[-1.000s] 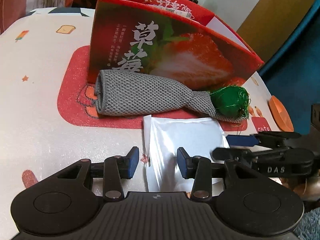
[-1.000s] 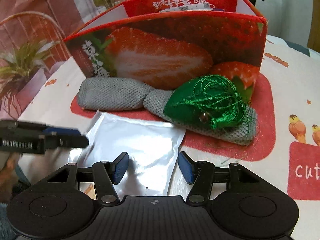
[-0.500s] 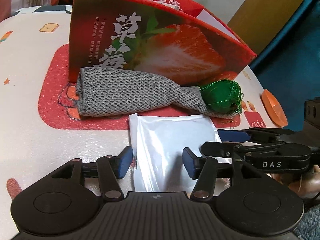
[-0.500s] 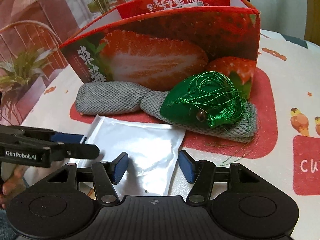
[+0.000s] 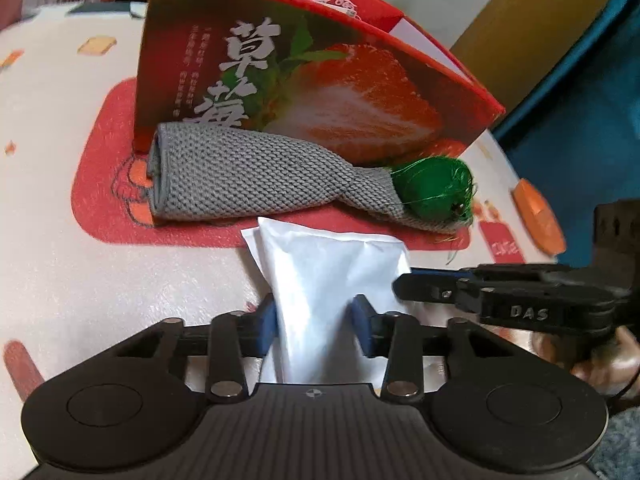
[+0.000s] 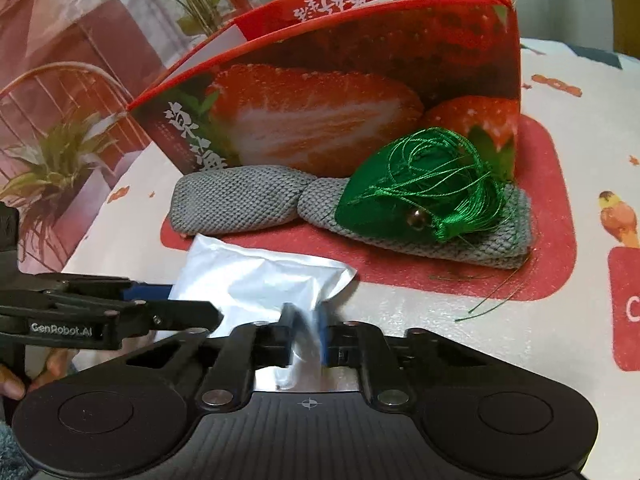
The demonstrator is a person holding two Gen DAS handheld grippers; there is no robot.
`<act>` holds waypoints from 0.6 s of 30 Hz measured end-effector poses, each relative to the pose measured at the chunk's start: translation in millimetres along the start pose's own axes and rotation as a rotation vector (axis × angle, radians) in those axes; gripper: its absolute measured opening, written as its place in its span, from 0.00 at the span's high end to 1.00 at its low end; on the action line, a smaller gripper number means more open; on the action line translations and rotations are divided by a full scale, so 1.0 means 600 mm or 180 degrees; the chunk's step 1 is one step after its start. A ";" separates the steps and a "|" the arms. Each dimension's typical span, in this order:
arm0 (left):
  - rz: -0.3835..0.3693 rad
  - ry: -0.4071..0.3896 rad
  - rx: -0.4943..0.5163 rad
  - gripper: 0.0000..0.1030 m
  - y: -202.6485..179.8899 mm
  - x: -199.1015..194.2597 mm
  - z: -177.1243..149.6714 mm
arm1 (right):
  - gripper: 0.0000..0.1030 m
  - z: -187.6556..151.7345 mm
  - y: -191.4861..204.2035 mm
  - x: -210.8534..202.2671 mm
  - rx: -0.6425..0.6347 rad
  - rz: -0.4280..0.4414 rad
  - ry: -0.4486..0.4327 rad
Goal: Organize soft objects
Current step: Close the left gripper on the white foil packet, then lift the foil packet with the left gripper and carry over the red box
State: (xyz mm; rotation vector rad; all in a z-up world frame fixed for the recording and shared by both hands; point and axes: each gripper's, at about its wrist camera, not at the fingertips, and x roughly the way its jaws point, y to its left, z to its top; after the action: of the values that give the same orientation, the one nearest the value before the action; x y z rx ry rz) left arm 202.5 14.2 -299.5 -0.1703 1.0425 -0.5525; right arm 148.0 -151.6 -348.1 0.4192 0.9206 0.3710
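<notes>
**Both grippers on the silver pouch, in front of the strawberry box**

Setup: a surface covered with a white cartoon-print cloth (image 5: 80, 272) bearing a red printed panel. On it stands an open red strawberry box (image 5: 320, 92), with Chinese lettering and a cut-strawberry picture on its front wall.

Soft items: a grey knitted cloth (image 5: 256, 184), rolled and twisted at one point, lies along the foot of the box, touching its front wall. A green thread tassel (image 6: 432, 188) with a small metal bead sits on the cloth's right-hand end; loose green strands trail onto the red panel. A silver foil pouch (image 5: 328, 272) lies just in front of the grey cloth, nearer the cameras, its far edge reaching the red panel.

Left gripper (image 5: 316, 330): fingers are closing, the near end of the pouch is between them, and both blue pads press against its sides; the foil bulges upward between them.

Right gripper (image 6: 306, 334): fingers clenched tight on a pinched fold at the pouch's near right corner; that spot is blurred, but foil shows between and below the pads.

The two grippers sit close together, each visible from the side in the other's view. Part of a hand (image 5: 612, 360) shows behind the right gripper's body, and fingertips show at the lower left edge of the right wrist view.
</notes>
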 end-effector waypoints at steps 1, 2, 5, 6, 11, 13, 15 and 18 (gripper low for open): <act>-0.0058 -0.0003 -0.0058 0.64 0.004 -0.001 -0.001 | 0.91 0.000 0.001 -0.001 -0.0013 -0.0007 -0.0014; -0.0088 -0.0013 -0.0098 0.65 0.008 -0.003 -0.003 | 0.92 0.001 0.003 -0.002 -0.0016 -0.0001 -0.0027; -0.0125 -0.0072 -0.0152 0.66 0.012 -0.010 -0.003 | 0.93 0.002 0.006 -0.014 -0.0047 0.0027 -0.0123; -0.0130 -0.0109 -0.0144 0.66 0.010 -0.015 -0.002 | 0.93 0.004 0.007 -0.019 -0.0067 0.0039 -0.0166; -0.0137 -0.0333 -0.0004 0.65 0.000 -0.048 0.009 | 0.93 0.024 0.020 -0.049 -0.0187 0.0107 -0.0392; -0.0130 -0.0432 0.0087 0.65 -0.007 -0.065 0.022 | 0.93 0.037 0.028 -0.064 -0.0256 0.0119 -0.0491; -0.0125 -0.0533 0.0165 0.65 -0.014 -0.082 0.036 | 0.93 0.054 0.034 -0.078 -0.0300 0.0149 -0.0599; -0.0122 -0.0689 0.0260 0.64 -0.025 -0.105 0.062 | 0.93 0.082 0.042 -0.100 -0.0368 0.0198 -0.0778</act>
State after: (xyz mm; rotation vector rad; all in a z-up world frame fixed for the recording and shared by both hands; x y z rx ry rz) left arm 204.8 29.3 -226.4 -0.1741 0.8064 -0.5964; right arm 152.3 -167.8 -268.2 0.3782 0.6459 0.4178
